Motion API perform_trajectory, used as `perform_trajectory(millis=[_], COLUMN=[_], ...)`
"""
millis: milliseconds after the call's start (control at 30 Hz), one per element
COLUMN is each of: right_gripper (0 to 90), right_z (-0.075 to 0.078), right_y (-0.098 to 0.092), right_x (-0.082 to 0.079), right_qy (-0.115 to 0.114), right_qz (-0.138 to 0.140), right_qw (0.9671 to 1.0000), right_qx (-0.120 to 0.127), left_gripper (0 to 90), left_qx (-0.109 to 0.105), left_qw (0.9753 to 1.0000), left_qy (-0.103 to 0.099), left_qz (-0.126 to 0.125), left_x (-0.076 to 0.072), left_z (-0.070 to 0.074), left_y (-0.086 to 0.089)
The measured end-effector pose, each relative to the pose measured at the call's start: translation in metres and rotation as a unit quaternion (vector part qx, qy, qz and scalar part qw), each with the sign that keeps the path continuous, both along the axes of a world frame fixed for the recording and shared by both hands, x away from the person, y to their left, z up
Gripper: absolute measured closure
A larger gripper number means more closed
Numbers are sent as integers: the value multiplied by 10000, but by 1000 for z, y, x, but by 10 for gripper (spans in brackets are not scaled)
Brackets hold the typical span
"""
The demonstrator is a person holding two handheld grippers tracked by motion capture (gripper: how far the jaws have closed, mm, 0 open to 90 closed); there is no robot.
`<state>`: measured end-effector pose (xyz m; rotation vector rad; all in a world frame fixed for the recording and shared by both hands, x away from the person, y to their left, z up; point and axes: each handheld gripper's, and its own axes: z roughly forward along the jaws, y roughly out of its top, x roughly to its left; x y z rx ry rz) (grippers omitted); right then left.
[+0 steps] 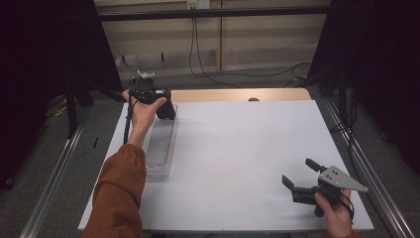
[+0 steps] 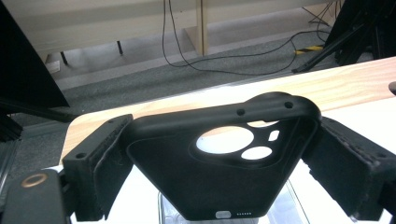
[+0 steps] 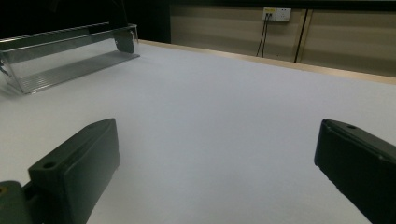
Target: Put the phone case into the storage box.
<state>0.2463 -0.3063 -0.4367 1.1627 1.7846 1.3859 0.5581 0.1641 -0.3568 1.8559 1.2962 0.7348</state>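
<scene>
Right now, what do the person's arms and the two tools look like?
The left tool and right tool are black, each with two blocky padded jaws. A grey three-cornered plate tops the right one; a black cable trails from the left. The left arm wears a rust-orange sleeve.

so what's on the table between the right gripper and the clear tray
Nothing: in the high view, only bare white table lies between the right gripper and the clear tray.

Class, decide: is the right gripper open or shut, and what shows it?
Open. In the right gripper view, the right gripper has its jaws wide apart with bare white table between them, holding nothing.
</scene>
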Motion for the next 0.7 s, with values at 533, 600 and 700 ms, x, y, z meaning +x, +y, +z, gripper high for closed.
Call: perform_trajectory(millis=[533, 600, 700], right_gripper=[0, 0, 0], right_z=[0, 0, 0], right_y=[0, -1, -1], right_x=[-1, 0, 0], right_qy=[-10, -3, -2], right_qz=[19, 18, 22], right_qw=[10000, 10000, 10000], right_qx=[4, 3, -2], left_gripper=[124, 124, 125], left_qx=[-68, -58, -134], left_qw=[9999, 9998, 9997], left_qy=[-102, -111, -106], left_qz=[-100, -138, -167], left_x=[2, 3, 4], left_z=[-2, -2, -4], left_y=[-9, -8, -8])
